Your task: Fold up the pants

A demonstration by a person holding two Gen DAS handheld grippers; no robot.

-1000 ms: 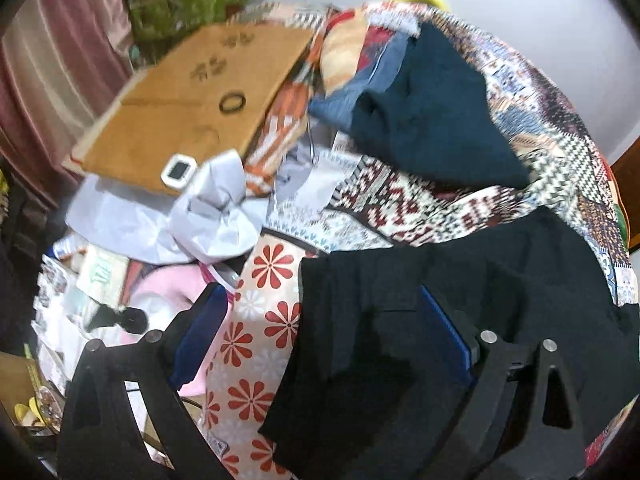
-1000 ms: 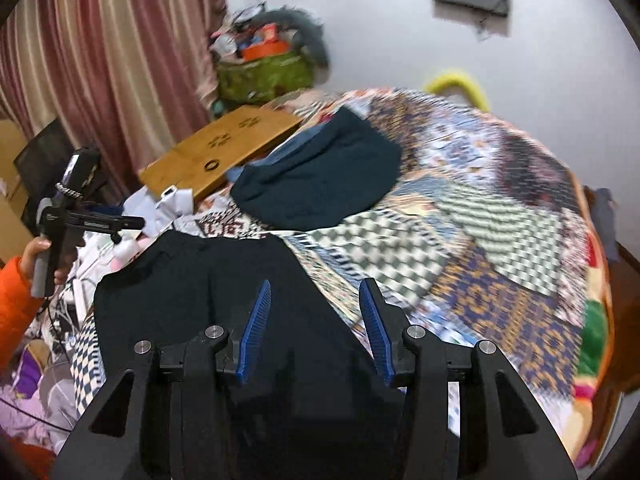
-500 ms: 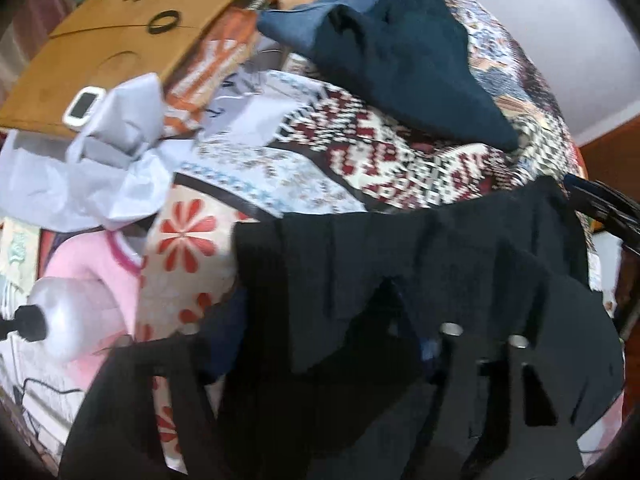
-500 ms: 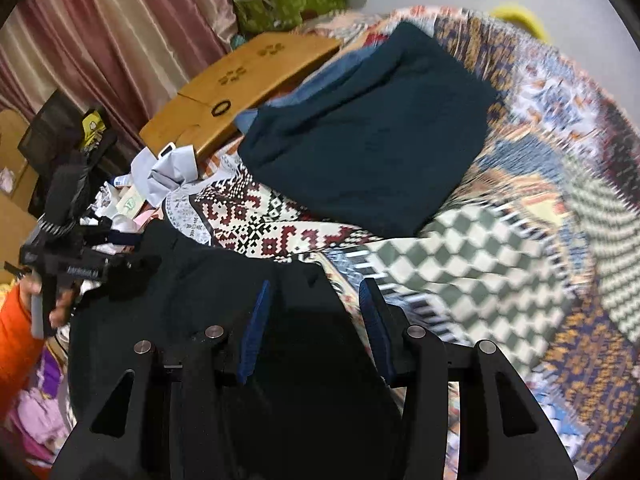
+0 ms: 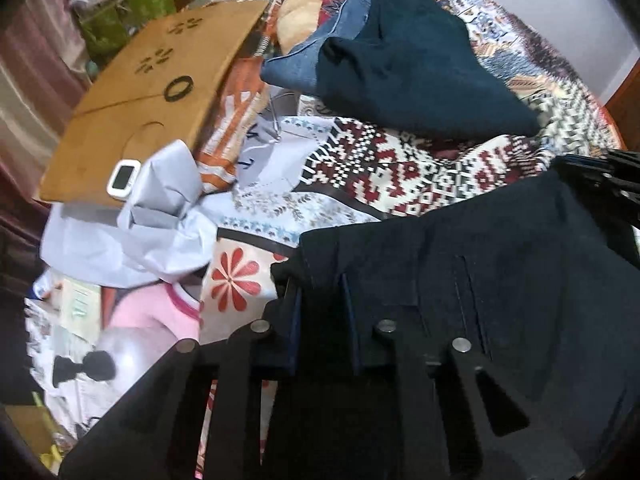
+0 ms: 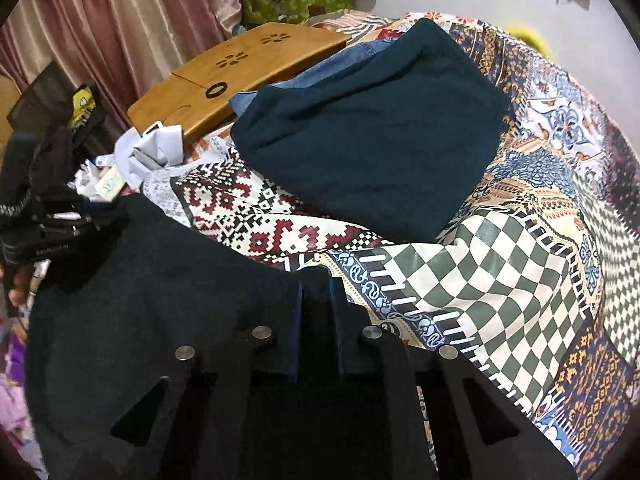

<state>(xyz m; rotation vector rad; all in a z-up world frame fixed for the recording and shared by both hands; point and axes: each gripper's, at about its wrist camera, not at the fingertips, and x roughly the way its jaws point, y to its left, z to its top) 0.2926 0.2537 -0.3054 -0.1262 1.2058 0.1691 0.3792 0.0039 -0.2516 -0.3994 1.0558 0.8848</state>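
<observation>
Patchwork bedspread [image 6: 460,264] covers the bed, with pink curtains [image 6: 100,28] and a pale wall behind. Black pants [image 5: 500,280] lie spread across the near part of the bed, one edge toward each claw.

Left claw [image 5: 322,296] points steeply down at the pants' left edge. Its jaws are closing, now narrow, with a fold of the black cloth between the blue pads and bunched over their tips. From the right wrist view this claw [image 6: 86,218] sits at the far left corner of the pants, held by a hand [image 6: 18,284] seen only in part.

Right claw [image 6: 316,300] meets the pants' right edge where it borders the checkered patch. Its jaws are closing too, almost together, with black cloth pinched between the pads. In the left wrist view it [image 5: 600,176] shows at the pants' far right corner, too dark to read.

Beyond the pants lie a dark teal garment [image 6: 372,128] atop jeans [image 5: 320,60], a wooden lap desk [image 5: 152,92] and crumpled grey cloth [image 5: 152,216].
</observation>
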